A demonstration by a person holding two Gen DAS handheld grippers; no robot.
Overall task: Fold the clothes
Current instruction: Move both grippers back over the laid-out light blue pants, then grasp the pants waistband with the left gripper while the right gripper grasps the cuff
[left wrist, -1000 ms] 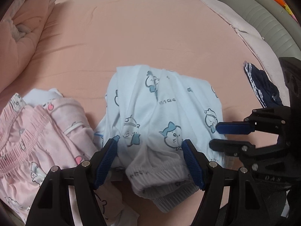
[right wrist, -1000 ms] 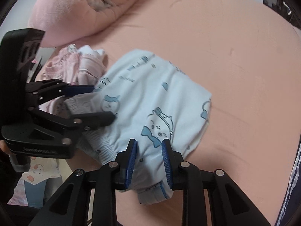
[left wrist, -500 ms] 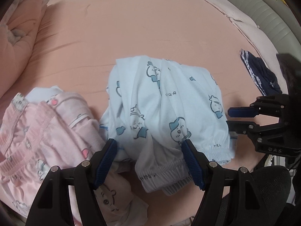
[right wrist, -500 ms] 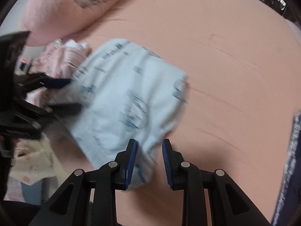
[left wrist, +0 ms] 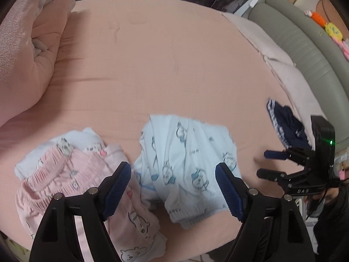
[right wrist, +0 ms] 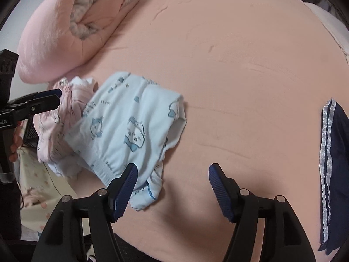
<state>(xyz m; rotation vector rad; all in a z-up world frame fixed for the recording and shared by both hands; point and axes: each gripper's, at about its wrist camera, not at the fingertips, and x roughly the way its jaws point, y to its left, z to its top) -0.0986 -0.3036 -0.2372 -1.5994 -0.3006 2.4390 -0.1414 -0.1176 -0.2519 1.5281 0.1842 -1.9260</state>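
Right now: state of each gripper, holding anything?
Left gripper: jaws opening, empty, above the light blue cartoon-print pyjama pants.
Right gripper: jaws opening, empty; only pink sheet between them.

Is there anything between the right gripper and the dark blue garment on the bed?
Nothing visible. Only bare pink sheet lies between the right gripper, whose empty jaws are opening, and the navy garment.

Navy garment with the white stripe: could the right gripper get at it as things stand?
Probably yes. The right gripper, jaws opening and empty, hangs over bare bed sheet; the navy garment lies uncovered toward the right edge, with nothing between them.
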